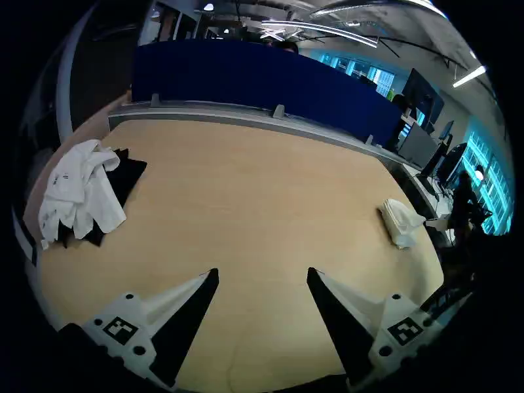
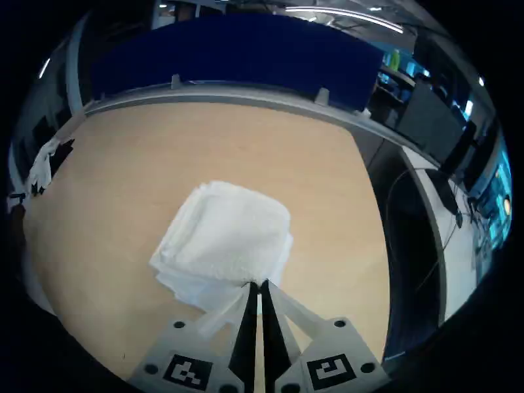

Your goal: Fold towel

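Note:
A folded white towel [image 2: 226, 239] lies flat on the light wooden table [image 2: 196, 144]. My right gripper [image 2: 260, 284] is shut, its fingertips pinched together on the towel's near edge. In the left gripper view the same folded towel [image 1: 401, 223] sits far off near the table's right edge. My left gripper [image 1: 262, 272] hovers over bare table with its fingers wide apart and nothing between them.
A heap of white and black cloth [image 1: 85, 190] lies at the table's far left, also seen small as a cloth heap [image 2: 42, 164]. A blue divider [image 1: 262, 78] runs along the table's back edge. Monitors and desks [image 1: 432, 144] stand to the right.

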The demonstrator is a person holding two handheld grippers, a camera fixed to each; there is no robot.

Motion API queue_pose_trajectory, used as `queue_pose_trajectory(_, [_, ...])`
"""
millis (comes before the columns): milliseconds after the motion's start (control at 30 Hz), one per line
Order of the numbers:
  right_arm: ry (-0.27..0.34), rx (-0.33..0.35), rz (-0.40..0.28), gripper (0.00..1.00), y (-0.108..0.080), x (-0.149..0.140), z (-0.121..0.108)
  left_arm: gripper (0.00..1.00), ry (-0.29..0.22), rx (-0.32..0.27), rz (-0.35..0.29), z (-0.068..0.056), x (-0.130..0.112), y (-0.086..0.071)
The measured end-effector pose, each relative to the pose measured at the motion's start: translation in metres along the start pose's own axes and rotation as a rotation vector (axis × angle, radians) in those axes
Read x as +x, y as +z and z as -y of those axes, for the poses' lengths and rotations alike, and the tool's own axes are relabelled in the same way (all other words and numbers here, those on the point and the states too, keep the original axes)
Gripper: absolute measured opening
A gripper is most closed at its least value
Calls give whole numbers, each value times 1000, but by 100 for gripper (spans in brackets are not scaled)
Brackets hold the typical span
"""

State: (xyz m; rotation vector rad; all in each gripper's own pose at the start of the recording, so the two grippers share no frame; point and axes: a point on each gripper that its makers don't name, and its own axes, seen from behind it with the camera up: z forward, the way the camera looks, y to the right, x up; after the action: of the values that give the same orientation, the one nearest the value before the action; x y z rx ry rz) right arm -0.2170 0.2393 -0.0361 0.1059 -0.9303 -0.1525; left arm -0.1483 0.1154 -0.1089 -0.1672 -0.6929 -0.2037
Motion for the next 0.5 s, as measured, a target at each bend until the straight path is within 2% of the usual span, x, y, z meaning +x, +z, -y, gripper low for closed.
queue_pose_trajectory(200, [82,-34,69,3,18,-37,-2,100,1,1,2,1,-2,-3])
queue_pose_trajectory(300, [111,-41,82,4,24,-44,-1,100,6,5,3,2,-3,-5])
queue_pose_trajectory(500, [124,-67,93,7,25,-50,-1,100,7,6,1,1,-4,-9])
